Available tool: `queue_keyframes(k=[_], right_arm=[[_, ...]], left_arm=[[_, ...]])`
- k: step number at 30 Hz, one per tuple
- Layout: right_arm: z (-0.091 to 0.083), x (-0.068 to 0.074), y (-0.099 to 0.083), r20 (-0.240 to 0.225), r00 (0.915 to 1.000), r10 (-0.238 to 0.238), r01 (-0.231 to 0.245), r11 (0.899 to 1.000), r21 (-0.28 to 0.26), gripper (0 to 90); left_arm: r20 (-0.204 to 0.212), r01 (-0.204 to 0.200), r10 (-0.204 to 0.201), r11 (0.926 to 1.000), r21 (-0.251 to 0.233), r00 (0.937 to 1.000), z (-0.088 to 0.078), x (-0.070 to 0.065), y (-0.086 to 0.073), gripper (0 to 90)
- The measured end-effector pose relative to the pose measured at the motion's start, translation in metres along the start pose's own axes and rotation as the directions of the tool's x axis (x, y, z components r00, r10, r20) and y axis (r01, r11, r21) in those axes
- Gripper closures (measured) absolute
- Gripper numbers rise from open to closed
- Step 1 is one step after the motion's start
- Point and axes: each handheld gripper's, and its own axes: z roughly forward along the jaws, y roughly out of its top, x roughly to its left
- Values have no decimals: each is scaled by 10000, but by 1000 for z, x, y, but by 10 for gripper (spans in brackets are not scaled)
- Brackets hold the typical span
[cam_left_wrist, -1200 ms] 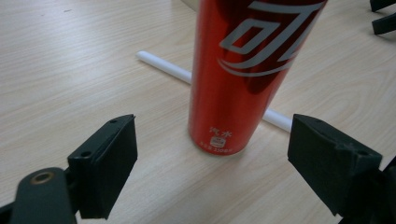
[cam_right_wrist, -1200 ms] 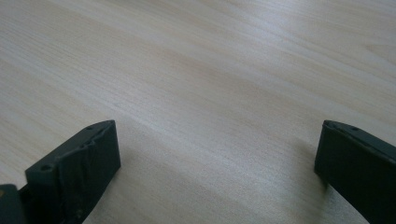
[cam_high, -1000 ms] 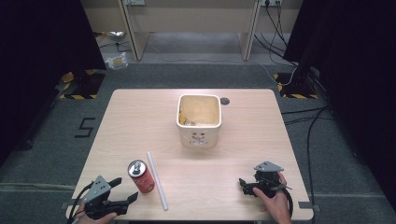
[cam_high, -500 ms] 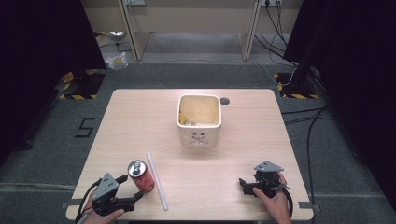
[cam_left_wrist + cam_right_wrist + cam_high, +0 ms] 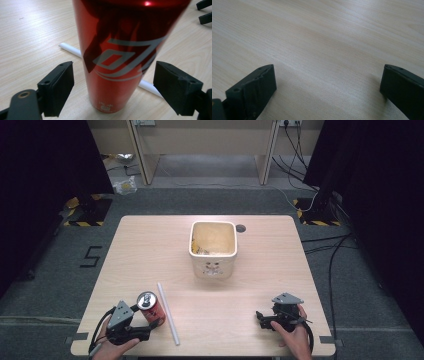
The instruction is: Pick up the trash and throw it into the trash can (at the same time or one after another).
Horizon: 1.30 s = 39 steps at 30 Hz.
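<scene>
here, glossy red cylindrical can (image 5: 117, 57) between spread left tool (image 5: 113, 87) jaws; right tool (image 5: 327, 87) spread wide.

A lab: black curtains (image 5: 45, 180), hazard-taped stands (image 5: 82, 212), floor cables (image 5: 330, 250) around one table (image 5: 150, 250)

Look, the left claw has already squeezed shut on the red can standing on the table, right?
Not quite. The left claw is open: in the left gripper view its two black jaws stand on either side of the red can, with a gap on each side. The can does stand upright on the table.
</scene>
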Motion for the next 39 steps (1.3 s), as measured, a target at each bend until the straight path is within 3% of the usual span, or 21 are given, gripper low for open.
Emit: queue_keyframes(k=[11,20,33,39], right_arm=[[0,0,0,-22,10000,-52,52,10000,5,9],[0,0,0,-53,10000,-76,76,10000,-9,8],[0,0,0,-70,9999,-76,76,10000,-10,8],[0,0,0,-79,9999,-81,81,10000,3,8]], left_arm=[[81,124,-124,9999,36,9999,12,1,-6,224],[54,-98,98,10000,17,9999,12,2,-8,329],[-56,-307,307,9995,-12,9995,3,4,2,338],[23,-262,262,9996,-112,9997,0,7,14,338]])
